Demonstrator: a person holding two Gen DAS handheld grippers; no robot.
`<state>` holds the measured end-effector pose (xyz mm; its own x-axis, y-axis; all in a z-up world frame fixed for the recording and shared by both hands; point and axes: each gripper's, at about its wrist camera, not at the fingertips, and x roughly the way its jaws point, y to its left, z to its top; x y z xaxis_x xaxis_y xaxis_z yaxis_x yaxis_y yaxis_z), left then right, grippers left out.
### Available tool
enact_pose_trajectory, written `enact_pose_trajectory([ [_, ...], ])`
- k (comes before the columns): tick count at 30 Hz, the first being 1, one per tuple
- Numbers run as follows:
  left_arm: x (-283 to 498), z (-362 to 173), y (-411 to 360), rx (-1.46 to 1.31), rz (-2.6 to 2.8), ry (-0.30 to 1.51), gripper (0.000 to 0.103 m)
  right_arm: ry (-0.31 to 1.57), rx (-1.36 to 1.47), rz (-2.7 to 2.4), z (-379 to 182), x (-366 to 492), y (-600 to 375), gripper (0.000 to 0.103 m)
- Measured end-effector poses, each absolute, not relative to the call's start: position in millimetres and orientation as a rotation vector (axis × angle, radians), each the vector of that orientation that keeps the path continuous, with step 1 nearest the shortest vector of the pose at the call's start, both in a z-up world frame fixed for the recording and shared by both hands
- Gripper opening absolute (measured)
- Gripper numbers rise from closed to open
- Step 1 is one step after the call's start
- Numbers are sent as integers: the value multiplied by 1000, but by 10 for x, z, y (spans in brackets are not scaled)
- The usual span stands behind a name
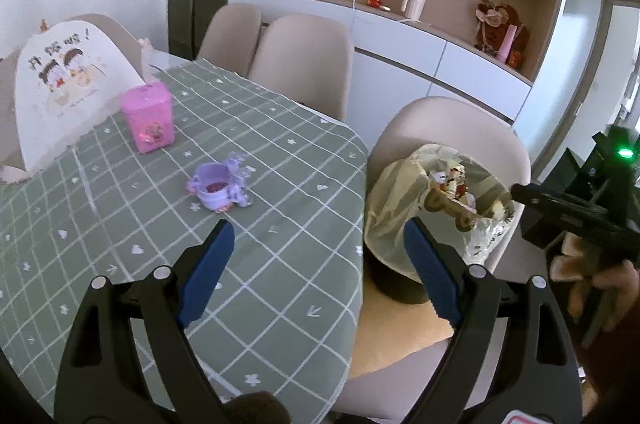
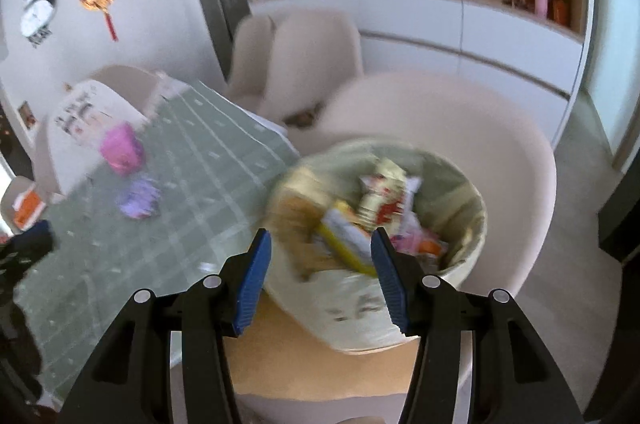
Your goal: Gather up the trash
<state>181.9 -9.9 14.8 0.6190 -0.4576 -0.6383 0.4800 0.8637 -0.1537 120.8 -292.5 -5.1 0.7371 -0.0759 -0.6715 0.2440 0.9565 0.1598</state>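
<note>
The right gripper [image 2: 320, 272] hangs spread and empty over the lined trash bin [image 2: 460, 264], which sits on a chair seat [image 2: 500, 164] by the worktop's [image 1: 280, 152] right edge, wrappers [image 2: 384, 200] inside. The left gripper [image 1: 316, 264] gapes empty above that edge.

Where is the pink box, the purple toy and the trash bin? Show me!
pink box [image 1: 149, 118], left wrist view, on its front face.
purple toy [image 1: 218, 187], left wrist view, on its round middle part.
trash bin [image 2: 478, 224], right wrist view, on the bag-lined rim at the right.
</note>
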Motion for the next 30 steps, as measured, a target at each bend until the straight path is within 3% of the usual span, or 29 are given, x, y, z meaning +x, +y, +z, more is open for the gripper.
enact_pose_trajectory([
  [15,1154,380,485,164,-427,634,79,631,177,-173,194,521,-1420,49],
  [30,917,440,777,120,-362,612,79,594,114,-183,283,352,-1070,49],
])
